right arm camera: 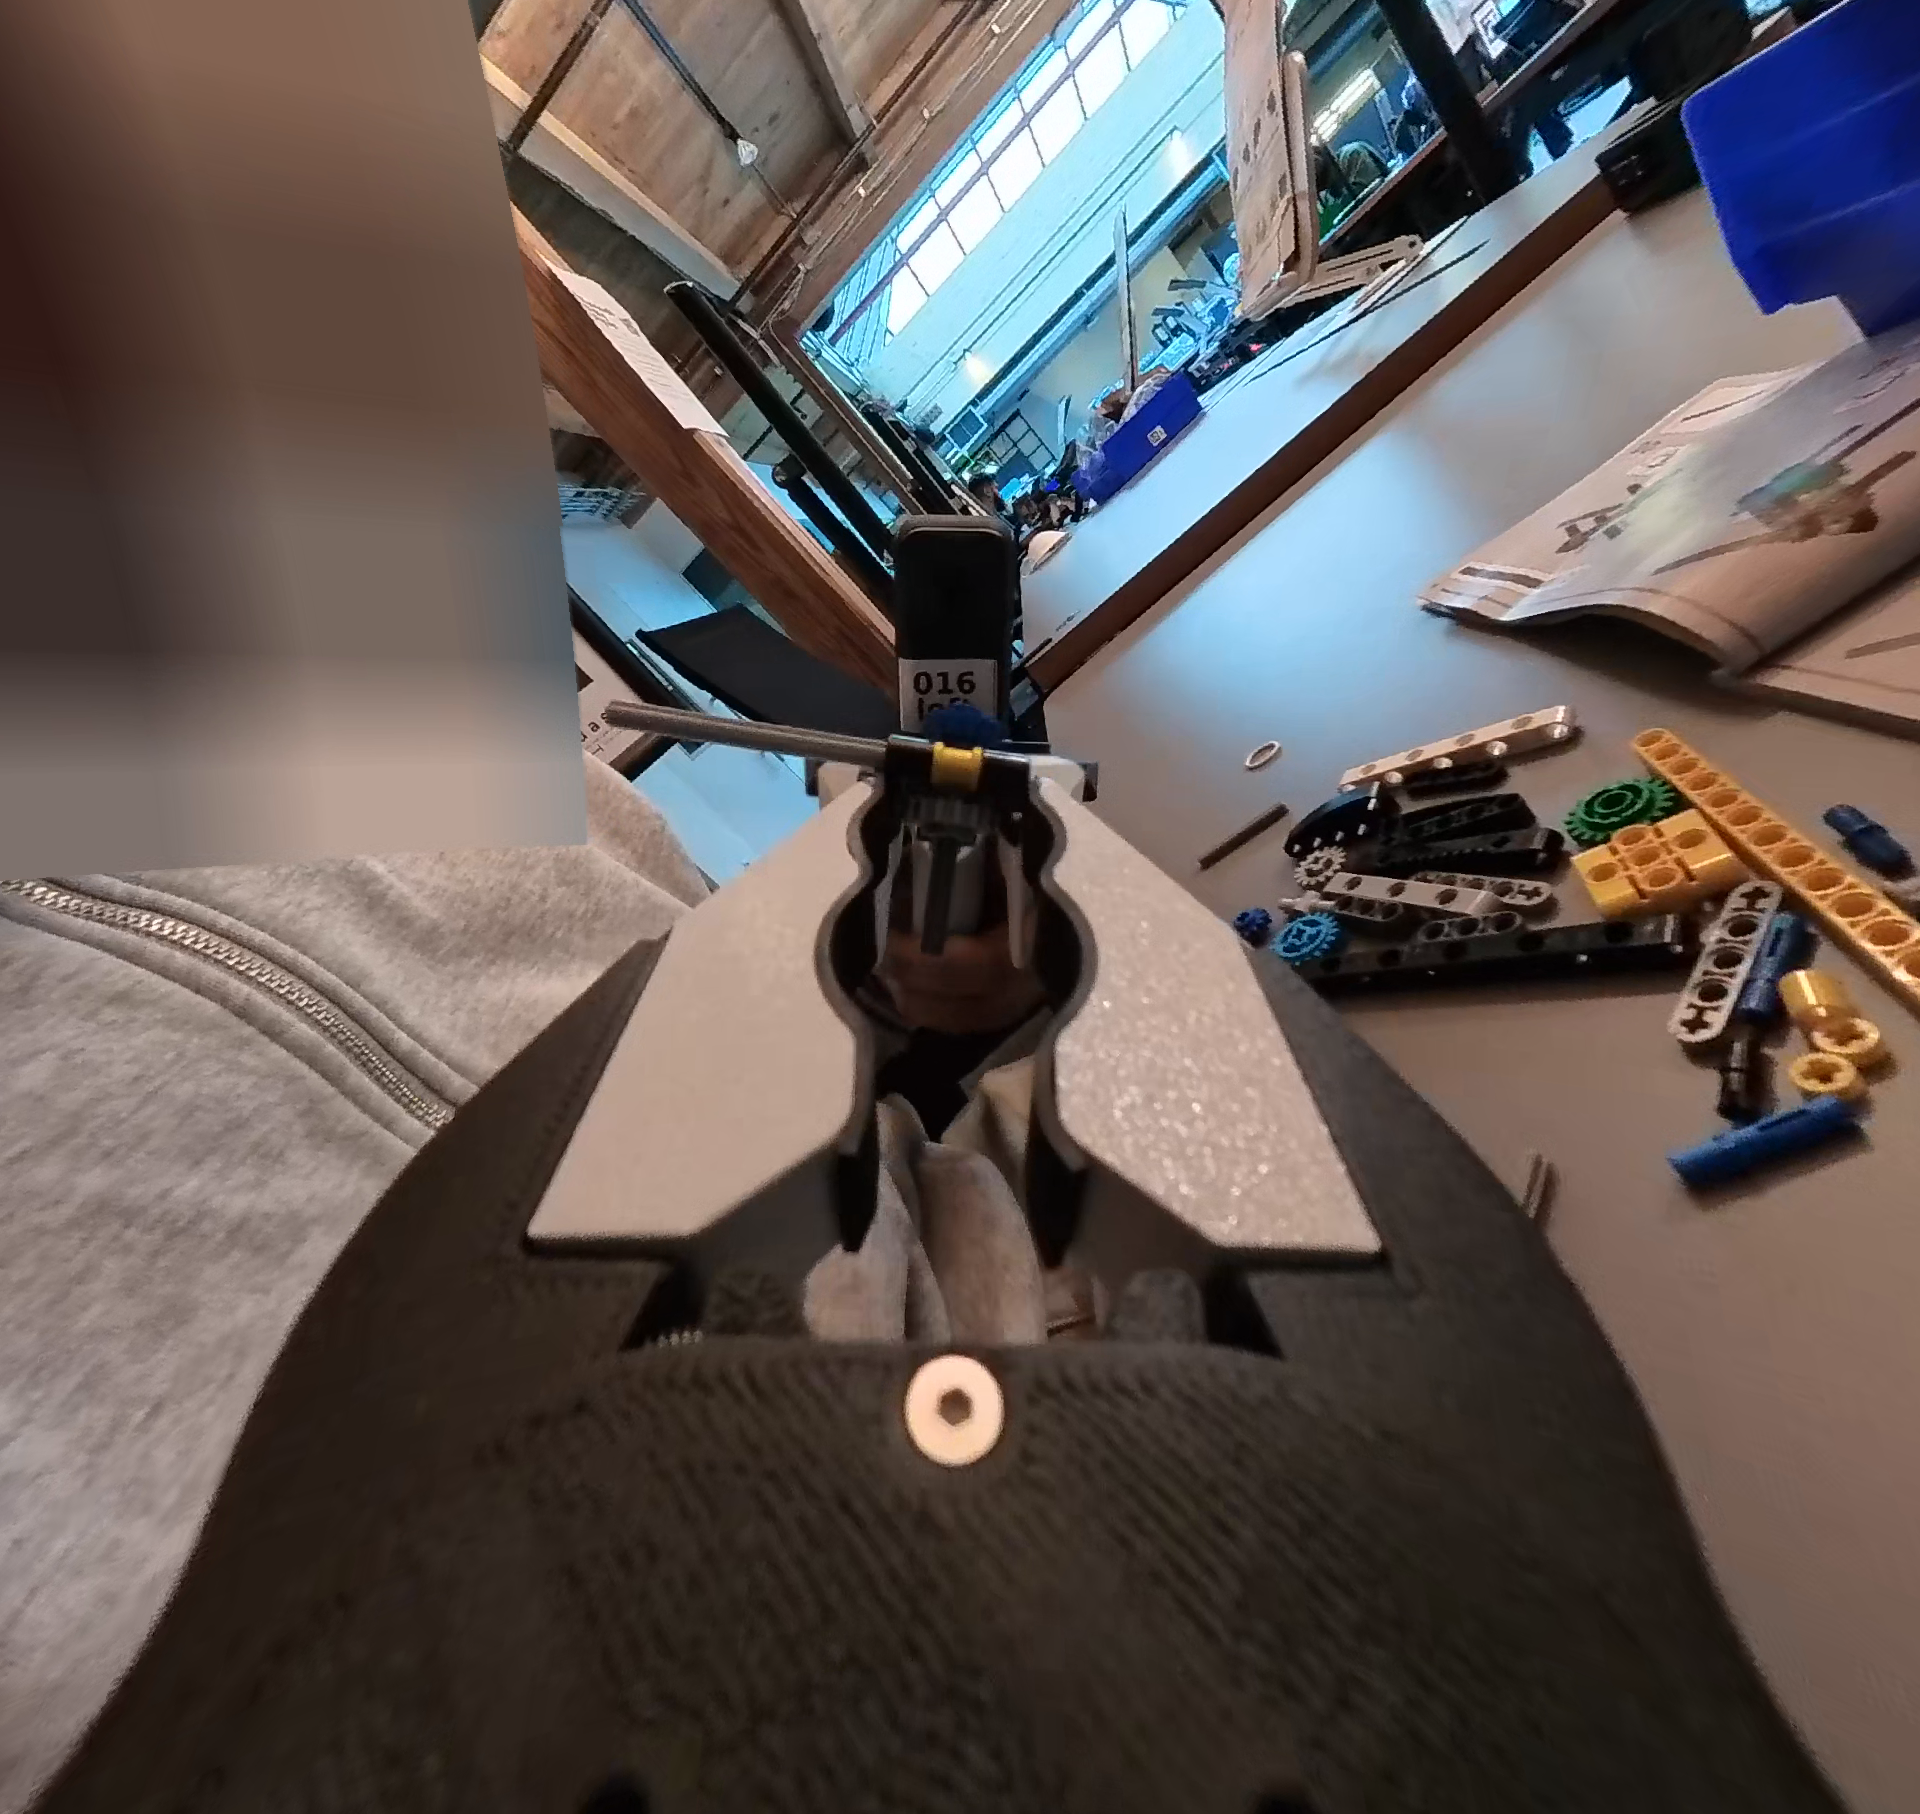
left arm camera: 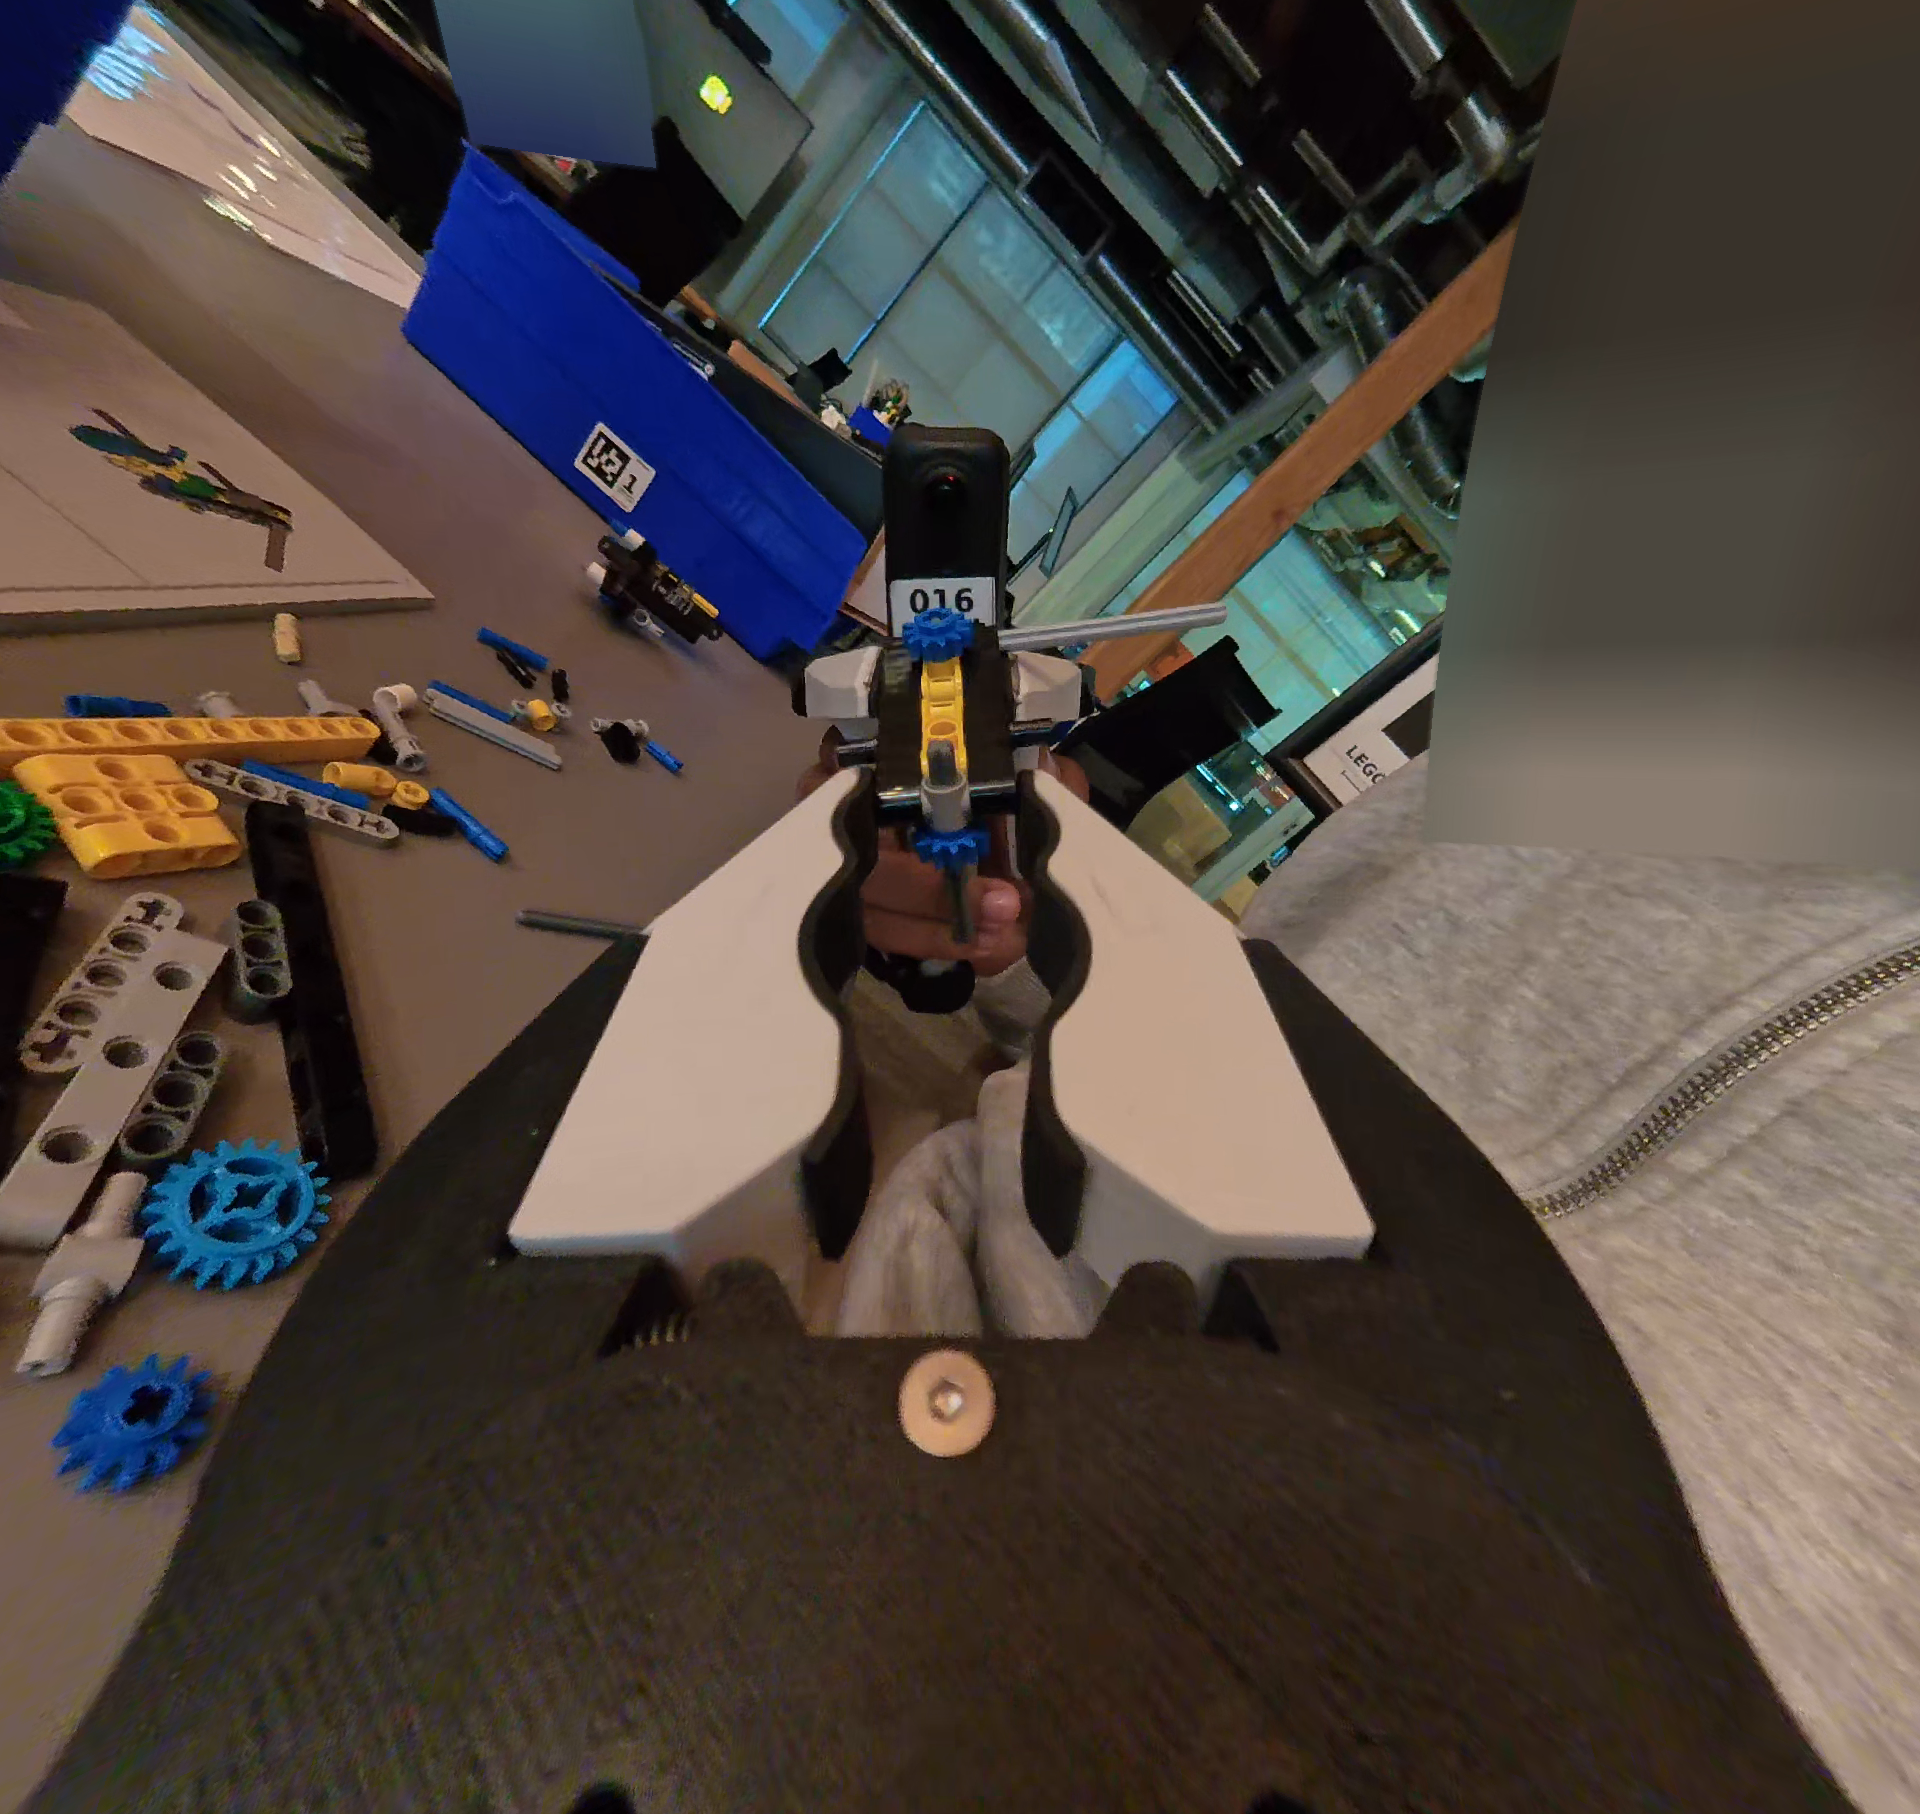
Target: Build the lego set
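Observation:
A small lego assembly [left arm camera: 943, 715] is held in the air between both grippers: a black frame, a yellow beam, two small blue gears and a long grey axle [left arm camera: 1122, 624] sticking out sideways. My left gripper [left arm camera: 943, 777] is shut on its near end. The right gripper's white fingers [left arm camera: 844, 689] grip it from the far side. In the right wrist view my right gripper [right arm camera: 951, 777] is shut on the same assembly [right arm camera: 956, 765], with the grey axle [right arm camera: 748, 734] pointing left. The two grippers face each other, tip to tip.
Loose lego parts lie on the grey table [left arm camera: 499, 829]: a long yellow beam [left arm camera: 187, 736], black and grey beams, a blue gear [left arm camera: 237, 1211], blue pins. Also there: an instruction booklet [right arm camera: 1683, 538], blue bins [left arm camera: 623, 414], and a person's grey zipped hoodie [left arm camera: 1621, 1141] close by.

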Demonstrator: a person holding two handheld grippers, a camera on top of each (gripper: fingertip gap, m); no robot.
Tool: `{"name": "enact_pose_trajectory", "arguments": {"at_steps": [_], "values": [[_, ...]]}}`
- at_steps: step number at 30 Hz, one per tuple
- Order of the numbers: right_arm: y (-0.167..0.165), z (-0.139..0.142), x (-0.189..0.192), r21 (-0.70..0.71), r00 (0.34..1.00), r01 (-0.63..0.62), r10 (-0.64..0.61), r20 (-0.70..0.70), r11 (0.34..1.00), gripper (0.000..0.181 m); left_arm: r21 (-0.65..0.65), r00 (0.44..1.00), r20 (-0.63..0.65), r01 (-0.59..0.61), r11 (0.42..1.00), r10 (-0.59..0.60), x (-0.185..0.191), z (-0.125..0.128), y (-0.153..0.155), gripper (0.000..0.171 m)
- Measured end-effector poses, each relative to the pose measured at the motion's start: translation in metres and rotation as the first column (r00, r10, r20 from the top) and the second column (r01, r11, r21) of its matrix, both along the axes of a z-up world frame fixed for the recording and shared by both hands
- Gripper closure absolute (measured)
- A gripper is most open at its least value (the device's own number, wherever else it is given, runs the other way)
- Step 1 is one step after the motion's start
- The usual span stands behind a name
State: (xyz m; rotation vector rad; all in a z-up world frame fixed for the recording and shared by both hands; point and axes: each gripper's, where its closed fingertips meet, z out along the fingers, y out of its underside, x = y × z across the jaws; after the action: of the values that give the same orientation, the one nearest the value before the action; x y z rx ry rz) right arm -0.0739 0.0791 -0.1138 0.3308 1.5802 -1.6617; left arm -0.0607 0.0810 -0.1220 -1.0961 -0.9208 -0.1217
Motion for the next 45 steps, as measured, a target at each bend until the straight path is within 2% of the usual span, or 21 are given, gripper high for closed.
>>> {"name": "enact_pose_trajectory", "arguments": {"at_steps": [7, 9, 11, 14, 16, 17, 20, 23, 26, 30, 34, 38, 40, 42, 44, 45], "values": [[0.000, 0.001, -0.003, -0.012, 0.999, -0.005, 0.006, 0.039, 1.000, 0.158, -0.012, 0.999, -0.026, -0.042, 0.999, 0.042, -0.005, 0.003, -0.001, 0.149], [0.000, 0.002, -0.006, -0.011, 0.998, 0.009, -0.009, 0.054, 1.000, 0.152, -0.024, 0.996, -0.038, -0.076, 0.997, 0.075, -0.007, 0.004, -0.005, 0.148], [0.000, 0.003, -0.011, -0.015, 0.996, 0.036, -0.035, 0.078, 0.999, 0.144, -0.057, 0.991, -0.059, -0.127, 0.990, 0.123, -0.011, 0.005, -0.013, 0.148], [0.001, 0.000, -0.019, 0.002, 0.992, 0.078, -0.078, 0.102, 0.997, 0.142, -0.134, 0.956, -0.114, -0.285, 0.949, 0.271, -0.021, 0.007, -0.036, 0.148], [-0.001, -0.005, -0.023, 0.030, 0.987, 0.109, -0.111, 0.113, 0.994, 0.144, -0.231, 0.905, -0.179, -0.421, 0.877, 0.387, -0.027, 0.005, -0.053, 0.148], [-0.003, -0.008, -0.024, 0.045, 0.985, 0.120, -0.125, 0.122, 0.992, 0.146, -0.302, 0.875, -0.226, -0.481, 0.823, 0.428, -0.030, 0.003, -0.059, 0.149], [-0.011, -0.014, -0.021, 0.072, 0.973, 0.126, -0.137, 0.186, 0.989, 0.150, -0.480, 0.785, -0.381, -0.620, 0.621, 0.488, -0.033, -0.001, -0.068, 0.148], [-0.020, -0.015, -0.010, 0.058, 0.957, 0.092, -0.104, 0.271, 0.994, 0.151, -0.567, 0.713, -0.499, -0.698, 0.437, 0.492, -0.035, -0.004, -0.072, 0.148], [-0.028, -0.018, -0.009, 0.064, 0.936, 0.114, -0.129, 0.326, 0.991, 0.153, -0.597, 0.687, -0.570, -0.723, 0.348, 0.451, -0.034, -0.005, -0.067, 0.149], [-0.031, -0.017, -0.021, 0.058, 0.893, 0.169, -0.178, 0.413, 0.984, 0.154, -0.612, 0.684, -0.612, -0.728, 0.310, 0.397, -0.032, -0.007, -0.056, 0.149], [-0.035, -0.013, -0.023, 0.035, 0.866, 0.161, -0.158, 0.475, 0.986, 0.155, -0.627, 0.685, -0.640, -0.727, 0.279, 0.348, -0.031, -0.010, -0.045, 0.148], [-0.037, -0.012, -0.020, 0.028, 0.861, 0.147, -0.142, 0.488, 0.989, 0.166, -0.631, 0.688, -0.652, -0.725, 0.275, 0.320, -0.029, -0.013, -0.037, 0.149], [-0.036, -0.012, -0.019, 0.024, 0.859, 0.145, -0.138, 0.492, 0.989, 0.175, -0.630, 0.691, -0.652, -0.723, 0.282, 0.312, -0.029, -0.013, -0.034, 0.149], [-0.036, -0.013, -0.020, 0.024, 0.859, 0.141, -0.134, 0.494, 0.990, 0.176, -0.629, 0.696, -0.644, -0.718, 0.298, 0.317, -0.029, -0.014, -0.033, 0.149], [-0.034, -0.013, -0.020, 0.026, 0.863, 0.137, -0.132, 0.488, 0.990, 0.176, -0.629, 0.711, -0.626, -0.703, 0.333, 0.319, -0.029, -0.016, -0.031, 0.147], [-0.033, -0.013, -0.020, 0.024, 0.867, 0.134, -0.129, 0.482, 0.991, 0.176, -0.626, 0.724, -0.612, -0.690, 0.364, 0.319, -0.028, -0.017, -0.029, 0.141]]}}
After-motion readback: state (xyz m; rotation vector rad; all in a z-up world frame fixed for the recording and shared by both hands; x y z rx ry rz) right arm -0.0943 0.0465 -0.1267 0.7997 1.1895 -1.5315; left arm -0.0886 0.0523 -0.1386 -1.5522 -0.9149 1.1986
